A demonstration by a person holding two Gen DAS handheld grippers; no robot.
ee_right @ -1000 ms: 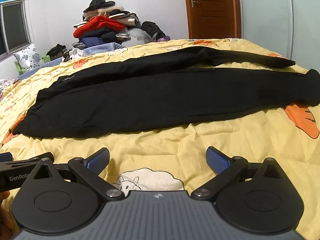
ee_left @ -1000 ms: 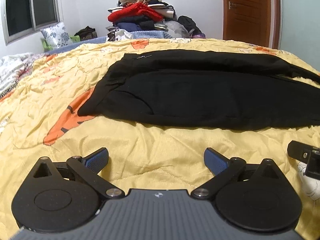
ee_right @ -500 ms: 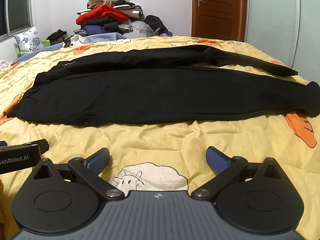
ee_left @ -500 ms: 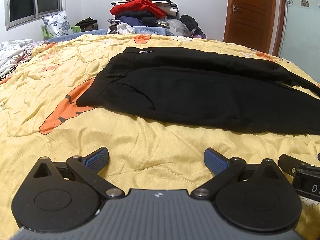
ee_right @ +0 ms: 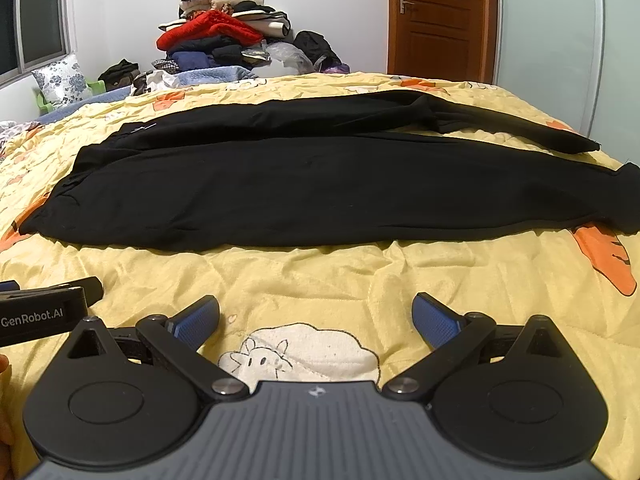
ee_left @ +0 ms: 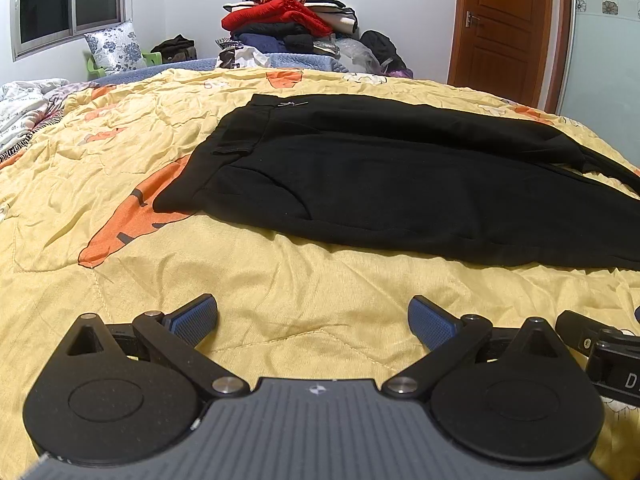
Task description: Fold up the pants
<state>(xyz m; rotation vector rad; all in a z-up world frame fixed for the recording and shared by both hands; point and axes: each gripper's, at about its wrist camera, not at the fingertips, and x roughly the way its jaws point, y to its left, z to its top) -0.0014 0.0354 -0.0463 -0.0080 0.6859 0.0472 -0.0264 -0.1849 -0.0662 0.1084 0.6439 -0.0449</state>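
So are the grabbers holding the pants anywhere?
No. The left gripper and right gripper are both open and empty above the quilt; the pants lie untouched.

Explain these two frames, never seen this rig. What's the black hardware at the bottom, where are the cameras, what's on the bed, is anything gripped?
No robot arm here: a person carries a two-finger gripper in each hand, and each gripper has a fisheye camera looking forward along its fingers. One picture comes from the left gripper, the other from the right gripper. The black discs and blue pads at the bottom are each gripper's own fingers. Each view also catches an edge of the other gripper at its side.

On the yellow quilt lie black pants, spread lengthwise, waistband to the left, leg ends to the right, not yet folded. Behind the bed is a pile of clothes.

Both grippers are open and hold nothing; they sit over bare quilt, short of the pants' near edge.
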